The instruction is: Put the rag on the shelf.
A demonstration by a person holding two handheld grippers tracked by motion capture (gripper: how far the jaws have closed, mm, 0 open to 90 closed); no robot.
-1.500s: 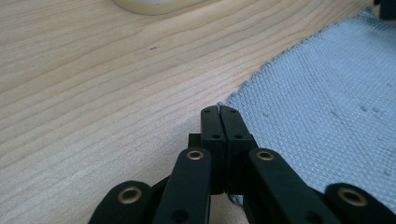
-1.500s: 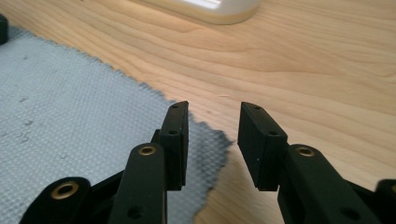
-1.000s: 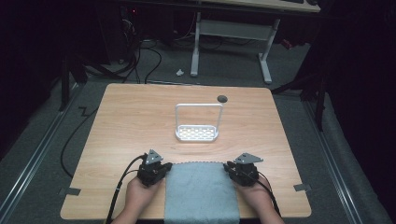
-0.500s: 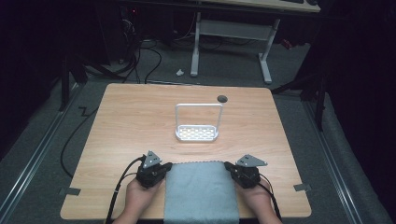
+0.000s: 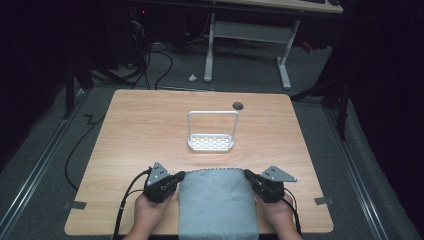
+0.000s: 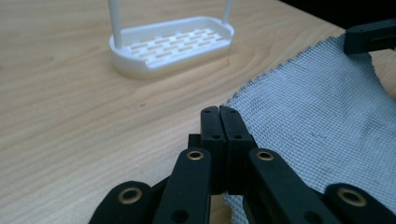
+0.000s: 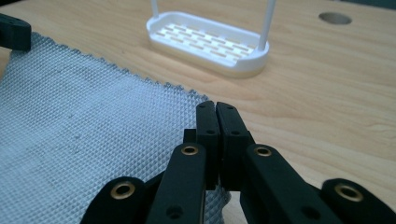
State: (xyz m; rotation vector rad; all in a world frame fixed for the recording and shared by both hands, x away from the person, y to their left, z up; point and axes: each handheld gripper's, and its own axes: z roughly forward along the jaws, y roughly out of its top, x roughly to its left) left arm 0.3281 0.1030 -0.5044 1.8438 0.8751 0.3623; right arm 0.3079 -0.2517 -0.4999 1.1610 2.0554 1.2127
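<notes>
A grey-blue woven cloth (image 5: 216, 205) lies on the wooden table (image 5: 150, 135) at its front edge, between the person's two hands. My left gripper (image 5: 178, 176) is shut on the cloth's far left corner; in the left gripper view the jaws (image 6: 219, 112) meet on the cloth (image 6: 317, 121). At the far right corner my right gripper (image 5: 249, 175) is also shut, its jaws (image 7: 215, 108) pinching the cloth (image 7: 79, 121). The far edge hangs slightly raised between the two grippers.
A white slotted rack (image 5: 211, 142) with a tall wire hoop stands in the middle of the table, just beyond the cloth. A round hole (image 5: 238, 105) sits near the far edge. Bare wood lies to the left and right of the rack.
Both hands have risen a little with the cloth's far corners, and the far edge now stands slightly higher. The rack has not moved.
</notes>
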